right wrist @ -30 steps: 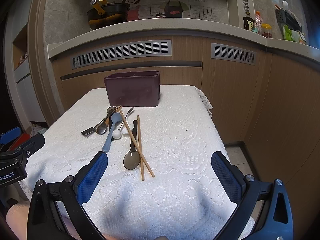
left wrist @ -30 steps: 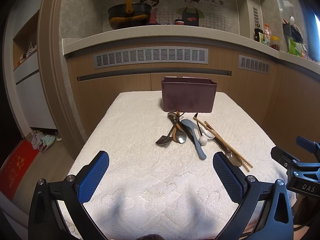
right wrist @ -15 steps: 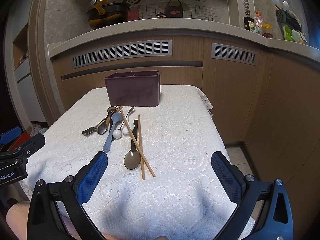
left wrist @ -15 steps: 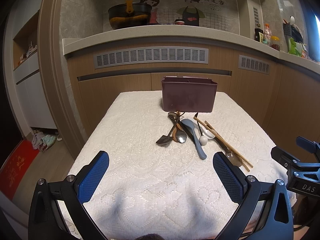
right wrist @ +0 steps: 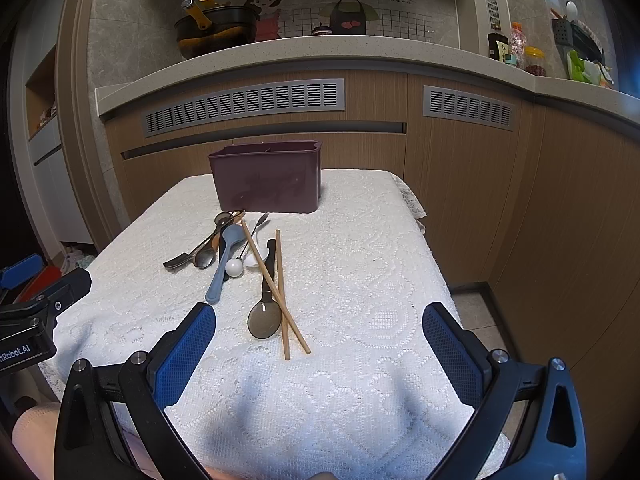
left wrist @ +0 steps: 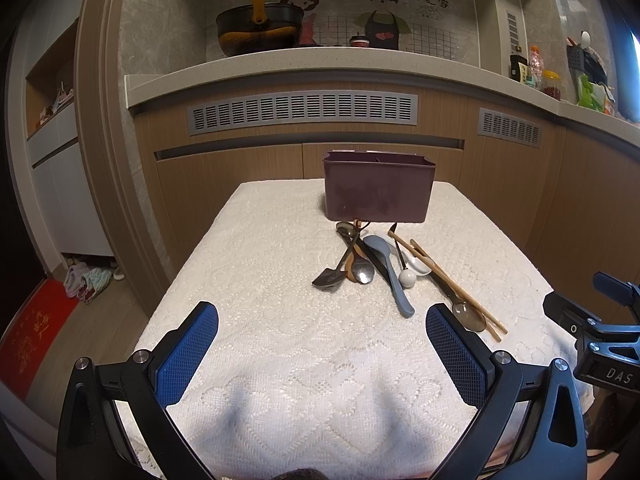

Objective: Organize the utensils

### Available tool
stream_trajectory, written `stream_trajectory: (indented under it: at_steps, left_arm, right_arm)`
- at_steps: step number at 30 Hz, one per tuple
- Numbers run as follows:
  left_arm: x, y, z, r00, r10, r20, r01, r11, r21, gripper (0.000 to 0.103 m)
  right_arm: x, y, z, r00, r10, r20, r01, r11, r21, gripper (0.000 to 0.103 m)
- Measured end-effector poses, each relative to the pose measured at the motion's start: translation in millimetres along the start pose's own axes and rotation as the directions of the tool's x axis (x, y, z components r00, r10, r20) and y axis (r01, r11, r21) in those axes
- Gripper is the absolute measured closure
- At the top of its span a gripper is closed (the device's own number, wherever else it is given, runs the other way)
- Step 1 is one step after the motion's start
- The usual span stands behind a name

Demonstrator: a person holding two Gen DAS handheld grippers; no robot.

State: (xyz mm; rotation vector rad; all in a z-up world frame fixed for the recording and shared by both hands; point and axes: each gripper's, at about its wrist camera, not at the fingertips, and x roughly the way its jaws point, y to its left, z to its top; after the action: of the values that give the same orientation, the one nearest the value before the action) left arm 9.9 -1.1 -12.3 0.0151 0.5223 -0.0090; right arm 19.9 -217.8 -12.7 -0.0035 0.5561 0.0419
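Left gripper [left wrist: 322, 344] spread wide, empty, hovering above the near tablecloth [left wrist: 256, 264]. Right gripper [right wrist: 319, 346] likewise spread wide, holding nothing. Utensil pile mid-table: grey-blue spoon [right wrist: 224, 260], chopsticks [right wrist: 276, 284] crossing a dark spoon [right wrist: 264, 320]. Maroon holder [right wrist: 267, 180] upright at far edge; its inside is hidden. Overlapping metal pieces in the pile hard to separate.

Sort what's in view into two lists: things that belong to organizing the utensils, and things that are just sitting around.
For the job:
maroon caddy
chopsticks
dark spoon
blue-grey spoon
white spoon
metal spoons and fork pile

Just around:
black pan on the counter
bottles and jars
lace tablecloth
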Motion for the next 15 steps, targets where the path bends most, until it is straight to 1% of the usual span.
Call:
stream_trajectory:
  at_steps: [5,9,15]
  left_arm:
    - [4.8,1.3,-0.3,1.000,-0.004,-0.017,0.004,1.000,-0.001,0.000]
    - [14.8,4.0,3.6,0.998,-0.039,-0.039,0.040,0.999,0.006,0.000]
    - [49.8,16.2,30.4,0.999,-0.023,-0.049,0.023,1.000,0.000,0.000]
  right_arm:
    - [2.5,-0.1,0.5,1.000,0.004,-0.007,-0.004,1.000,-0.004,0.000]
    - [6.7,2.0,7.0,1.000,0.007,-0.006,-0.007,1.000,-0.024,0.000]
    - [28.1,4.6,31.9,1.000,0.016,-0.016,-0.017,0.997,-0.075,0.000]
